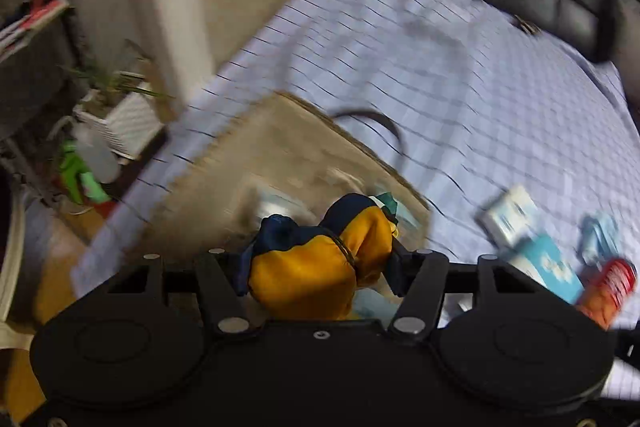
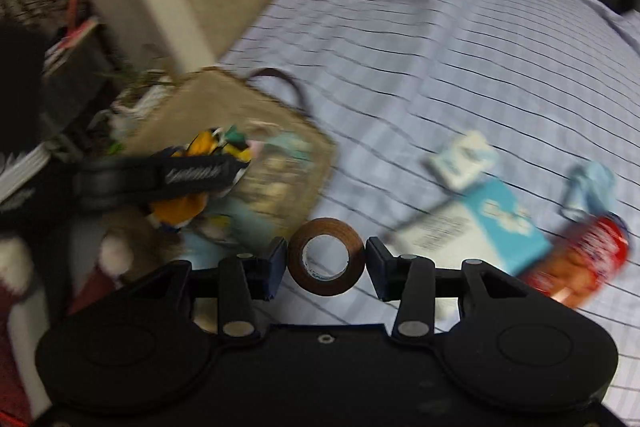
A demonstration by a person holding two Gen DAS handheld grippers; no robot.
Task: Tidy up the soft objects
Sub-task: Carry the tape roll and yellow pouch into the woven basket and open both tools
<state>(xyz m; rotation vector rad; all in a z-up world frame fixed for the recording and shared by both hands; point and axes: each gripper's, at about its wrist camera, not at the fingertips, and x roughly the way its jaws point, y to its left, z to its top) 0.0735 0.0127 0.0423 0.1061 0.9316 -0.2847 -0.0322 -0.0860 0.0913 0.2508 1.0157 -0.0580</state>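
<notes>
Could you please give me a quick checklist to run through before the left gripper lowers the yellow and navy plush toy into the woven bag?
1. Grip on the plush toy: ok, the left gripper is shut on it.
2. Toy over the woven bag: ok in the left wrist view, where the toy overlaps the bag's open mouth.
3. Room in the bag: cannot tell; pale items already lie inside, blurred.
4. Bag handle clear of the drop: ok, it arches at the far rim.
5. Right gripper out of the way: ok, it is open around the brown tape roll, apart from the bag.
</notes>
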